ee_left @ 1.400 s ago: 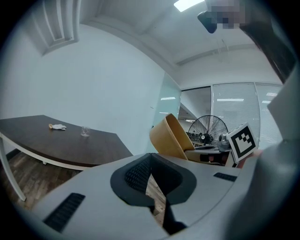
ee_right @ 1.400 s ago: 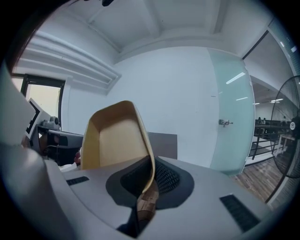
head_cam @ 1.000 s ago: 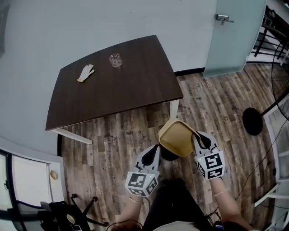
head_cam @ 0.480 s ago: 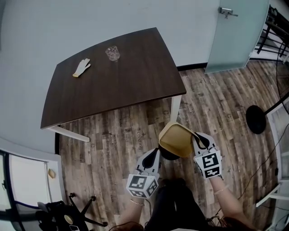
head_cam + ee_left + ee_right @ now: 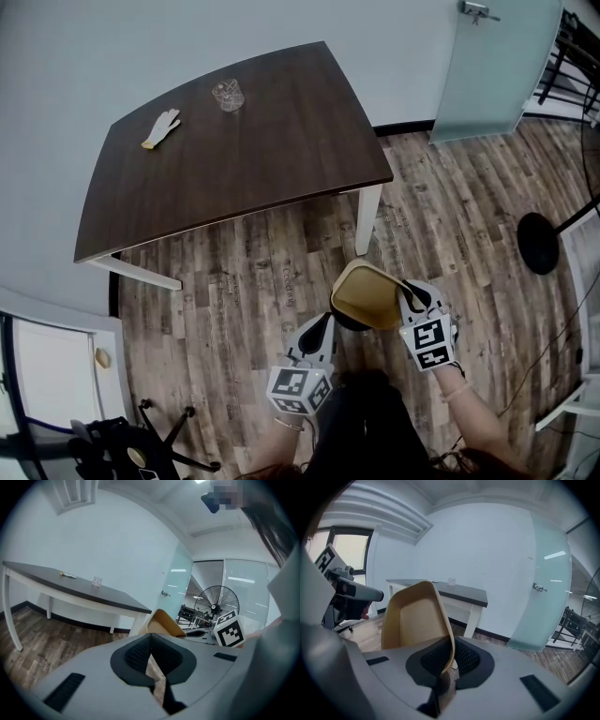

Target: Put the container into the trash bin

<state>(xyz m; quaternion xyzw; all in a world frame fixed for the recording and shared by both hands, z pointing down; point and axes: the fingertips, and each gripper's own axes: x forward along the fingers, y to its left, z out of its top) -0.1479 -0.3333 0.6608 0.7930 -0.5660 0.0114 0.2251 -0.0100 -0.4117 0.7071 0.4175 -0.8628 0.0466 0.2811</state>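
A tan, shallow container point(image 5: 367, 296) hangs tilted over the wooden floor, just in front of the person. My right gripper point(image 5: 410, 292) is shut on its right rim; in the right gripper view the thin wall of the container point(image 5: 415, 616) runs between the pads of that gripper point(image 5: 449, 648). My left gripper point(image 5: 323, 323) is to the container's lower left, apart from it and shut with nothing between its pads point(image 5: 134, 654). From the left gripper view the container point(image 5: 164, 623) shows just beyond the jaws. A dark round shape point(image 5: 349, 322) sits under the container, mostly hidden.
A dark brown table point(image 5: 234, 159) with white legs stands ahead, bearing a glove point(image 5: 161, 127) and a small glass point(image 5: 227, 95). A frosted glass door point(image 5: 487, 66) is at the far right, a fan's round base point(image 5: 541, 243) right, an office chair base point(image 5: 141, 441) lower left.
Both grippers have sunk toward the floor together, the container still held in the right one. The table looks a little farther from them.
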